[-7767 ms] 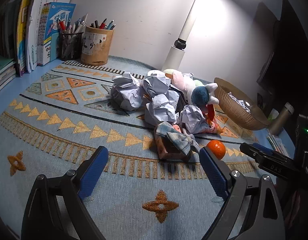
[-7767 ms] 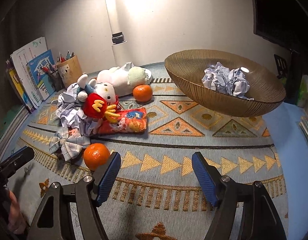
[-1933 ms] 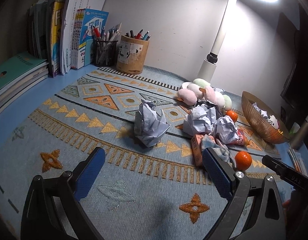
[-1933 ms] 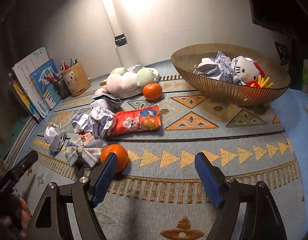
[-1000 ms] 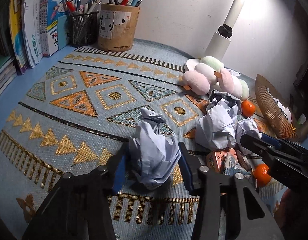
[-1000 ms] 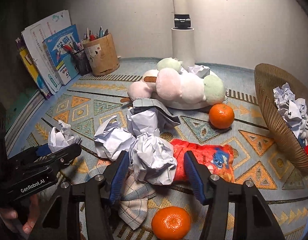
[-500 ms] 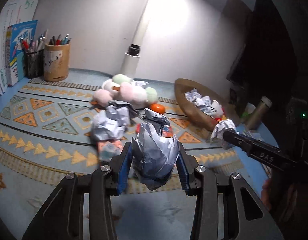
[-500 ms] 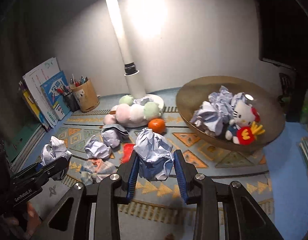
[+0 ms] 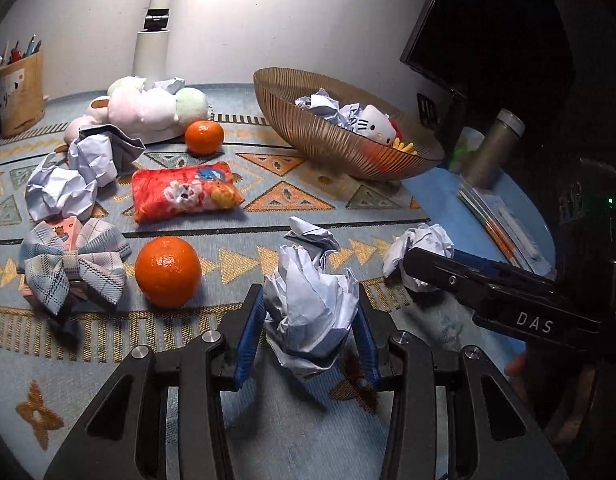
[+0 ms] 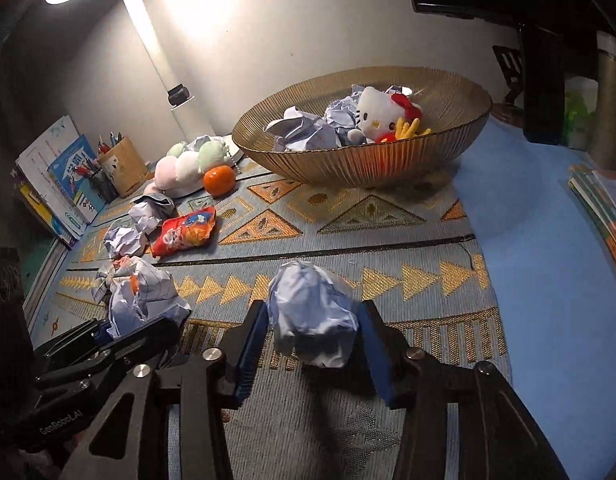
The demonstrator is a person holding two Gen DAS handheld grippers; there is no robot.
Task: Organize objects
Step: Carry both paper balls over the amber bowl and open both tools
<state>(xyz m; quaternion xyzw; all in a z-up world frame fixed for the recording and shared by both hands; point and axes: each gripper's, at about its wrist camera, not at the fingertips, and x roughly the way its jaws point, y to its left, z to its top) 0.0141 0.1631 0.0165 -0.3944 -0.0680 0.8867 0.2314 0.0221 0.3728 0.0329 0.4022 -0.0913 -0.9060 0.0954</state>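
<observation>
My left gripper (image 9: pixel 309 320) clamps paper ball (image 9: pixel 309 304); my right gripper (image 10: pixel 313 334) clamps second ball (image 10: pixel 311 312) (both soft). Risk: slip short of bowl (image 10: pixel 447 148) rim.

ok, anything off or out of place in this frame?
Nothing damaged or spilled. Each gripper, left gripper and right gripper, holds a crumpled paper ball. Two more paper wads still lie on the mat, outside the bowl.

"DAS" – white letters on right tongs (image 9: pixel 427 258); "GenRobot.AI" on left tongs (image 10: pixel 144 320) body.
</observation>
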